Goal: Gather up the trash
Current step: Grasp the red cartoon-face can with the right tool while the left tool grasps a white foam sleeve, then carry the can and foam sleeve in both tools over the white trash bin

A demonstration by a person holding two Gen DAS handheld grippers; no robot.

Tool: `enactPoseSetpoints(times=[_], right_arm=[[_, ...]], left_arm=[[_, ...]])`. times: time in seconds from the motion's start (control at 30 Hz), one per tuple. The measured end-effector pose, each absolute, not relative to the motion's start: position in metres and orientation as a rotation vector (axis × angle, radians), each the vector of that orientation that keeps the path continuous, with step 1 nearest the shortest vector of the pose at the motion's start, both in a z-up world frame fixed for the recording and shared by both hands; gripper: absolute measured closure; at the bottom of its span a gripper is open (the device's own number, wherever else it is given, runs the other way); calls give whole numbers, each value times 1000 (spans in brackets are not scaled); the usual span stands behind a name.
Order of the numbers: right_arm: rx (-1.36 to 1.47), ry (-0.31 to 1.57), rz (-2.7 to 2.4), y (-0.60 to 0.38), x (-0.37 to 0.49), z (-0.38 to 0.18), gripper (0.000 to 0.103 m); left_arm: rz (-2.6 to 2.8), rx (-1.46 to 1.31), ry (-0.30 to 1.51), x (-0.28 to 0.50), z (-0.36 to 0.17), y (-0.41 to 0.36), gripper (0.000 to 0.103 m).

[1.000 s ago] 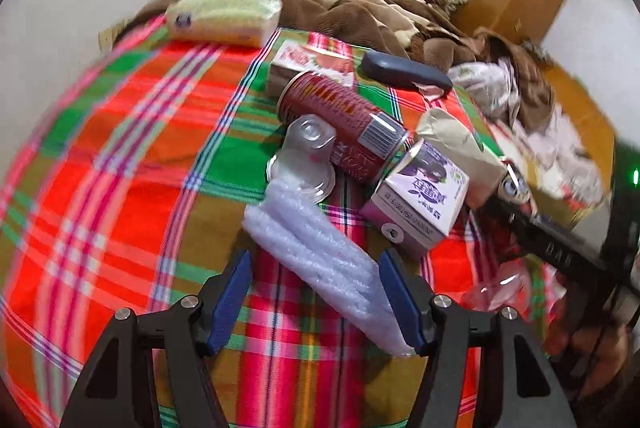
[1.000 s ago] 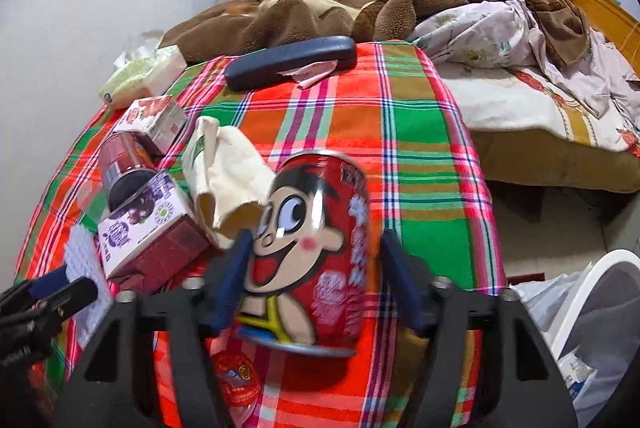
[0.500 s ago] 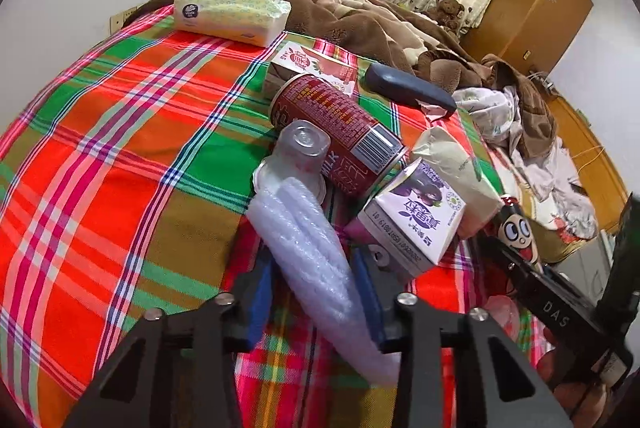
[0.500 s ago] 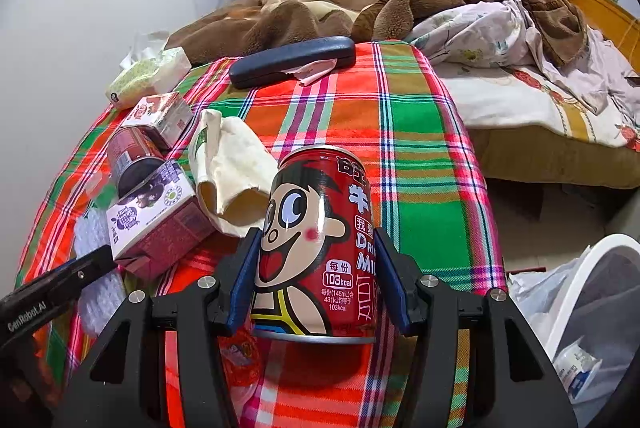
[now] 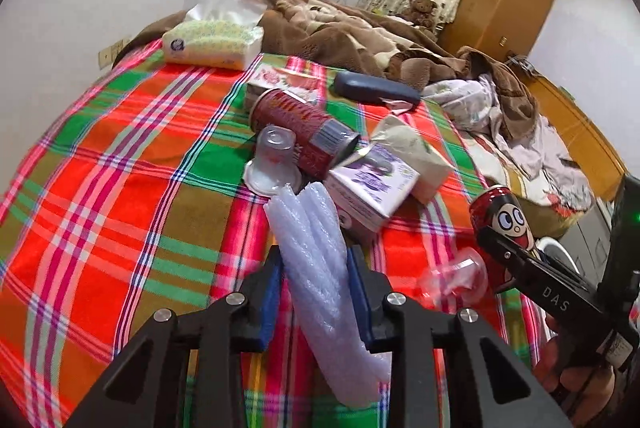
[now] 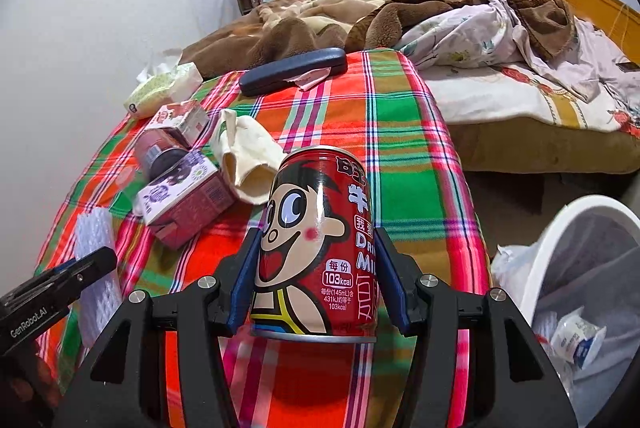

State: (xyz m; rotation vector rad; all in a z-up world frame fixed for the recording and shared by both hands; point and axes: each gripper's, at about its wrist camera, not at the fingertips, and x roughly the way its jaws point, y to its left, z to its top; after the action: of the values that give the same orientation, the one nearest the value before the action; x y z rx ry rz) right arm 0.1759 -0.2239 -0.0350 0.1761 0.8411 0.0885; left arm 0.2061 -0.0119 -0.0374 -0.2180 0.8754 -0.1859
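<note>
Jaws pinch both loads, left gripper (image 5: 316,292) on bubble wrap (image 5: 316,268), right gripper (image 6: 316,276) on milk can (image 6: 316,240), though that squashy wrap might, seemingly, slide free.

red can (image 6: 316,244): "103kcal", "145mL" | left tool (image 6: 56,292): "GenRobot.AI" | right tool (image 5: 556,298): "DAS"

A plaid-covered worktop (image 5: 120,163) carries the litter. Just ahead of the left gripper (image 5: 316,292) lie an upturned clear cup (image 5: 272,163), a toppled red can (image 5: 304,131) and a purple carton (image 5: 372,183); farther off, a tissue pack (image 5: 216,43) and dark case (image 5: 376,87).
</note>
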Motion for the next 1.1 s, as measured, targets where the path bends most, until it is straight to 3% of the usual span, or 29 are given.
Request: enactPoseSetpoints(times=[1.1], right_arm=[[254,639,-54,-305,74,6,48]], left_arm=[[-467,-26,729,125,26,-145,71]])
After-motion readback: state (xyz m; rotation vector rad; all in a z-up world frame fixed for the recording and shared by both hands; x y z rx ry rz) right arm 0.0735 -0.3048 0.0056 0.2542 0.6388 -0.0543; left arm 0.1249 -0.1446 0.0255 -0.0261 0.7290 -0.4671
